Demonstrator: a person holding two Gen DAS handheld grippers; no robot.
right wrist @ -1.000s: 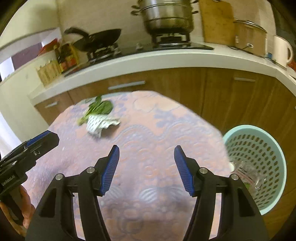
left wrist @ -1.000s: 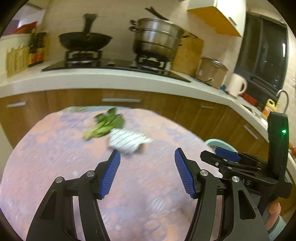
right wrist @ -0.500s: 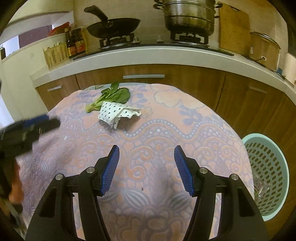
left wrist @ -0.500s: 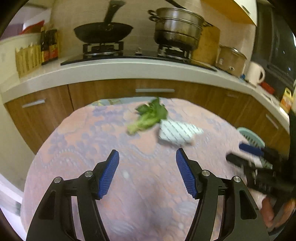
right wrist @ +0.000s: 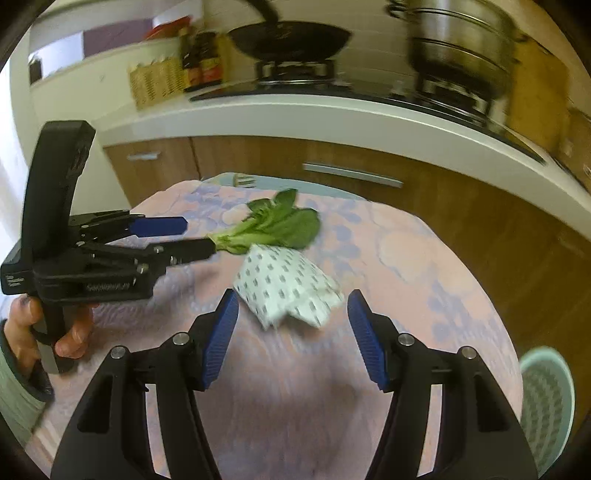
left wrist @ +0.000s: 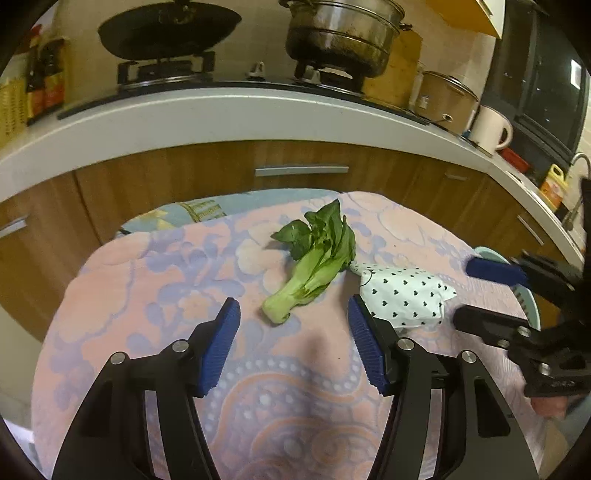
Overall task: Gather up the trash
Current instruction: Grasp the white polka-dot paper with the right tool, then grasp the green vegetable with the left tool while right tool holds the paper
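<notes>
Two grippers nearing trash on the table
The left gripper (left wrist: 293,323) is closing, nothing gripped, near the greens (left wrist: 314,266); the right gripper (right wrist: 291,317) is hanging spread by the paper (right wrist: 284,288).

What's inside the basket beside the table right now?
The right wrist view shows only the mint basket rim and perforated inner wall. Its bottom is hidden by the gripper finger and blur, so I cannot tell what it holds.

A home kitchen is showing here: a wok (left wrist: 168,27) and steamer pot (left wrist: 338,35) are sitting on a gas stove (left wrist: 166,70) above wooden cabinets (left wrist: 221,173).
</notes>
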